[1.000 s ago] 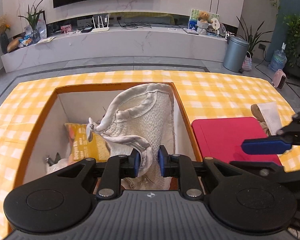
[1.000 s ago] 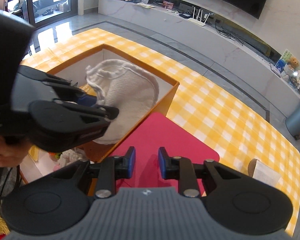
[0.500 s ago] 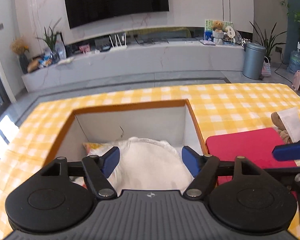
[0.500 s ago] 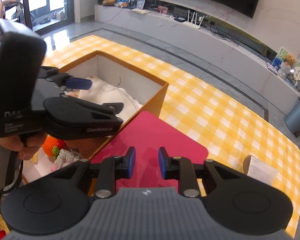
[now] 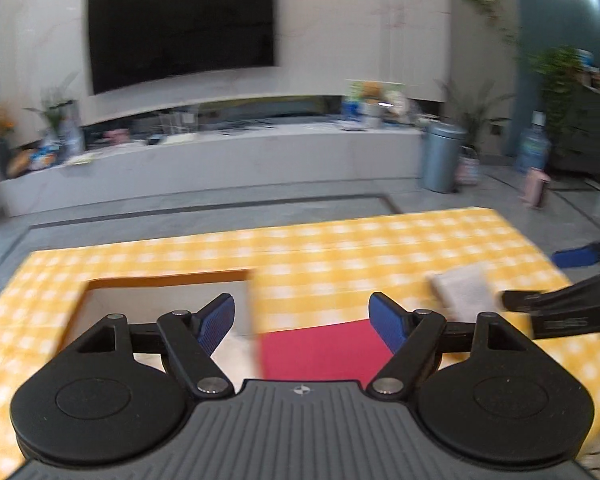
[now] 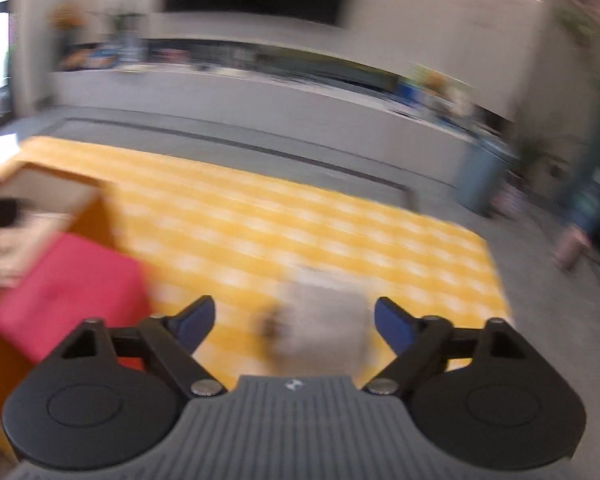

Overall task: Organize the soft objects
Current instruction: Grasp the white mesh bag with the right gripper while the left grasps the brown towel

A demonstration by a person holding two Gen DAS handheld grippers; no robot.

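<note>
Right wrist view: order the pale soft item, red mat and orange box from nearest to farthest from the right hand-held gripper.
1. Pale soft item, blurred, straight ahead of the open right hand-held gripper.
2. Red mat, to the left.
3. Orange box, far left, behind the mat.

Checkered tablecloth (image 6: 300,216) is wide open from 11 to 1 o'clock ahead of the right gripper (image 6: 295,320), only the blurry pale bundle (image 6: 320,324) sits between its spread fingers, red mat (image 6: 68,288) and orange box (image 5: 160,280) crowding 9 o'clock.
</note>
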